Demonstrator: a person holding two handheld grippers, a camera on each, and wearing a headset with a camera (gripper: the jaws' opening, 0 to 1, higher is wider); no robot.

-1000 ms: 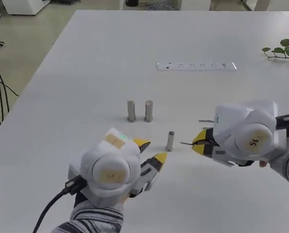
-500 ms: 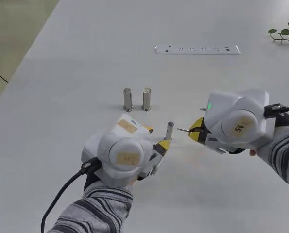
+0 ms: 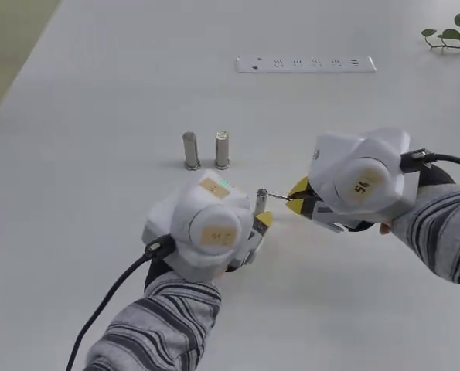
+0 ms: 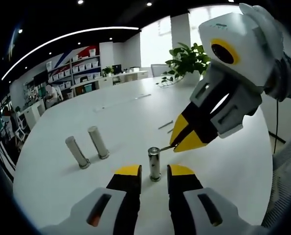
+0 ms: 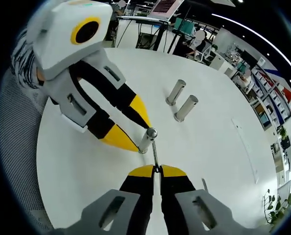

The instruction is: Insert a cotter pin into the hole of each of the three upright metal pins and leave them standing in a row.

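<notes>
Two upright metal pins [image 3: 191, 151] [image 3: 223, 149] stand side by side on the white table. A third pin [image 3: 260, 201] stands nearer to me. My left gripper [image 3: 254, 216] is open, its yellow tips on either side of that pin [image 4: 154, 164] with small gaps. My right gripper [image 3: 298, 201] is shut on a thin cotter pin [image 3: 279, 196]. In the right gripper view the cotter pin [image 5: 155, 154] runs from the jaws to the top of the near pin [image 5: 147, 139]. In the left gripper view its tip [image 4: 166, 147] touches the pin's head.
A white power strip [image 3: 305, 64] lies at the far side, and a plant sprig [image 3: 454, 35] at the far right corner. Loose cotter pins [image 4: 166, 125] lie on the table behind the right gripper. A black cable [image 3: 114, 301] trails from the left gripper.
My left gripper has moved forward until its tips flank the near pin. My right gripper has moved left, bringing the cotter pin's tip to the pin's top. The head camera has shifted.
</notes>
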